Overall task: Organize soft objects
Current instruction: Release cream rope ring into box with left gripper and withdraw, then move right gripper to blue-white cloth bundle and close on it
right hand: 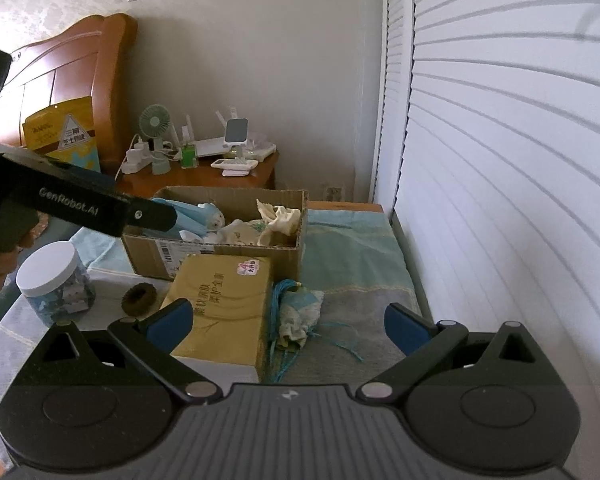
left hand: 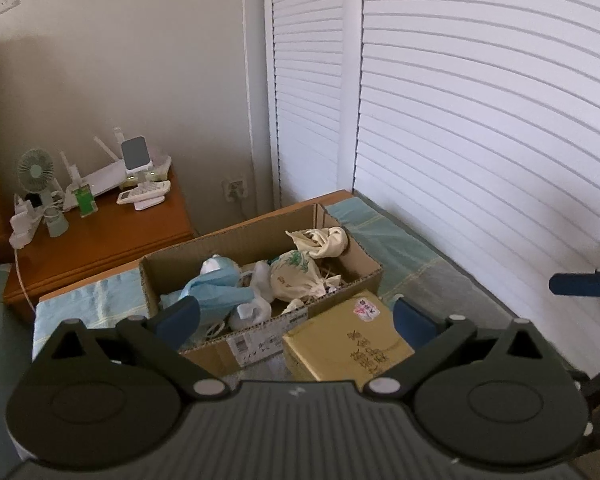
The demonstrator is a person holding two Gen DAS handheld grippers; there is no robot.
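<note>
A cardboard box (left hand: 364, 270) (right hand: 288, 232) stands on the bed and holds soft things: a blue and white cloth doll (left hand: 216, 290) (right hand: 198, 214), a cream printed pouch (left hand: 294, 280) and a crumpled cream cloth (left hand: 320, 240) (right hand: 280, 218). A small blue-green cloth bag with blue raffia strings (right hand: 298, 314) lies on the bedcover beside the tissue pack. My left gripper (left hand: 296, 318) is open and empty, just in front of the box. My right gripper (right hand: 288, 320) is open and empty, above the cloth bag.
A yellow tissue pack (left hand: 348, 340) (right hand: 224, 300) lies in front of the box. A white-lidded jar (right hand: 54, 284) and a dark scrunchie (right hand: 139, 299) are left of it. A wooden nightstand (left hand: 100, 240) with fan and router stands behind. Louvred doors (left hand: 480, 140) line the right.
</note>
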